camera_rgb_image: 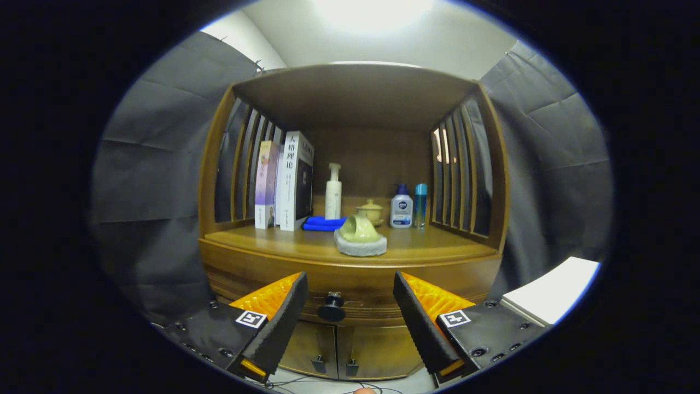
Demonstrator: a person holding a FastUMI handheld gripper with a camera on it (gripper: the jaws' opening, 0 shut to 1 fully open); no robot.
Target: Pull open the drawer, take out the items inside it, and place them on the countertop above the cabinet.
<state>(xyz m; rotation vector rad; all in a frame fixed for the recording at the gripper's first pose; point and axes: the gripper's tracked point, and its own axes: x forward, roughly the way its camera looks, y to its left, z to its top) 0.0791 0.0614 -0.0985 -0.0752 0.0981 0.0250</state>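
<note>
Gripper view: gripper (350, 312) spread wide, holding nothing, fingers flanking the dark round drawer knob (331, 310), not touching it. Drawer (355, 293) closed, front just beyond the fingertips. Above it, the cabinet's table (273, 241) carries books (287, 183), blue cloth (324, 223), pump bottle (333, 192), tipped cup on a grey pad (360, 236).
</note>
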